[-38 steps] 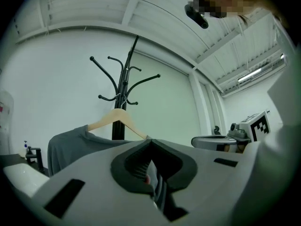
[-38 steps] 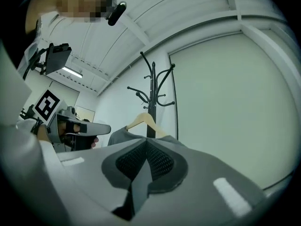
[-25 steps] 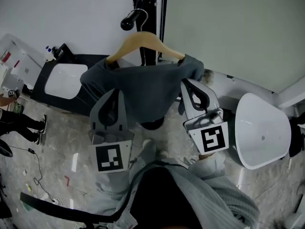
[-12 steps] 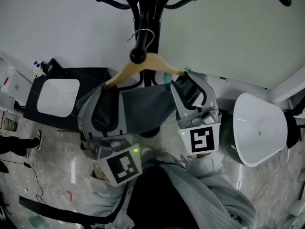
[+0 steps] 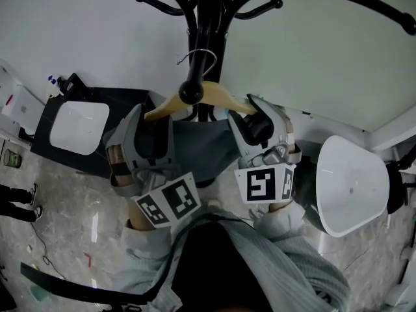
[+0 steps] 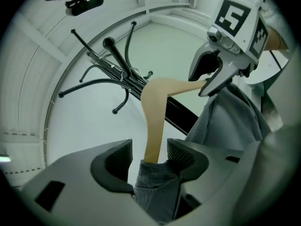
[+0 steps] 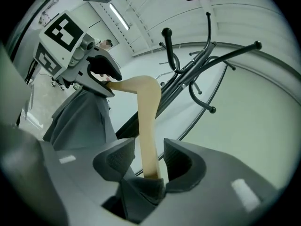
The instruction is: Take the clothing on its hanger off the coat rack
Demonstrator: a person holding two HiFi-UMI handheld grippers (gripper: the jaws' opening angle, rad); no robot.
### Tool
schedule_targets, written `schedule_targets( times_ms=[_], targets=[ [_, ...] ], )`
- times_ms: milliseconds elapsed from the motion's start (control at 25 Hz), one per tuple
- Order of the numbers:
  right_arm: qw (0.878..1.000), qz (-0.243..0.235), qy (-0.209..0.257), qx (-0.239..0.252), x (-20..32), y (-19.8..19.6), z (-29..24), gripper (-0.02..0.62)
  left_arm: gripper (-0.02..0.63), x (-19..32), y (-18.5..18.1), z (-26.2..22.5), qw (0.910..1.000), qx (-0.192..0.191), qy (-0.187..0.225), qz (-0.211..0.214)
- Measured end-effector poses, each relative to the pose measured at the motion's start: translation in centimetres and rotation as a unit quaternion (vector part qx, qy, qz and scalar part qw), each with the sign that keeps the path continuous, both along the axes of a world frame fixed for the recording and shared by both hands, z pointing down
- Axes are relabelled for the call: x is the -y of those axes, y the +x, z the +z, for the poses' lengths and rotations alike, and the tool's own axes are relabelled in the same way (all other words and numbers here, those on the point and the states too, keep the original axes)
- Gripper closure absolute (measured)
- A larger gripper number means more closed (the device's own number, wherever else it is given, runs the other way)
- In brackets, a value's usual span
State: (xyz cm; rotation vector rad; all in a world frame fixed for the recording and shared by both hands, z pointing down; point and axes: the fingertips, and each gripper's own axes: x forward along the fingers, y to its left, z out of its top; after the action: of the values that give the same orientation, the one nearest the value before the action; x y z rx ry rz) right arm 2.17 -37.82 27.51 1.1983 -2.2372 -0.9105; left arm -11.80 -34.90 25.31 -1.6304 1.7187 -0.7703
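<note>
A wooden hanger [image 5: 218, 97] hangs by its metal hook [image 5: 203, 58] from a knobbed peg of the black coat rack [image 5: 207, 18]. A grey garment [image 5: 195, 145] is draped on it. My left gripper [image 5: 151, 134] is at the hanger's left end and my right gripper [image 5: 257, 119] at its right end. In the left gripper view the hanger arm [image 6: 154, 117] and a fold of garment [image 6: 157, 185] lie between the opening jaws of the left gripper [image 6: 148, 157]. In the right gripper view the hanger's other arm [image 7: 148, 126] stands between the opening jaws of the right gripper [image 7: 149, 161], with gaps on both sides.
A white round chair [image 5: 351, 181] stands close on the right. A black case with a white tray [image 5: 78, 125] sits on the floor at the left, near a person's shoes [image 5: 19, 203]. The wall is right behind the rack, whose curved pegs [image 5: 383, 8] spread overhead.
Both grippers have risen from the garment's lower part to the hanger's two ends. Their jaws have spread apart around the hanger arms. The head view has tilted up toward the rack.
</note>
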Motion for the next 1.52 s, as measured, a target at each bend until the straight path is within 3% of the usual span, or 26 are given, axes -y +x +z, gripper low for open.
schedule_targets(
  times_ms=[160,320,640,880,1120,1520],
  targets=[
    [1.000,-0.003,0.015,-0.010,0.5,-0.5,0.3,0.442,0.393,0.6,-0.1,-0.3,0.9992,0.019,0.022,-0.028],
    [0.999,-0.006,0.031,-0.008,0.9,-0.5,0.1,0.491,0.486,1.1,0.0,-0.3,0.9986,0.025,0.018,-0.043],
    [0.999,-0.010,0.039,-0.011,0.9,-0.5,0.2,0.495,0.497,1.0,0.1,0.0,0.9982,0.036,0.004,-0.047],
    [0.998,0.000,0.062,-0.013,0.2,0.2,-1.6,0.497,0.497,0.5,0.8,-1.8,0.9982,0.036,0.035,-0.032],
    [0.995,0.036,0.095,-0.017,-0.4,3.7,-4.7,0.499,0.497,0.7,4.2,-4.8,0.9973,0.036,0.063,0.009],
    [0.983,0.160,0.090,-0.034,-2.3,15.7,-4.5,0.499,0.497,2.0,16.1,-4.3,0.9890,0.034,0.053,0.133]
  ],
)
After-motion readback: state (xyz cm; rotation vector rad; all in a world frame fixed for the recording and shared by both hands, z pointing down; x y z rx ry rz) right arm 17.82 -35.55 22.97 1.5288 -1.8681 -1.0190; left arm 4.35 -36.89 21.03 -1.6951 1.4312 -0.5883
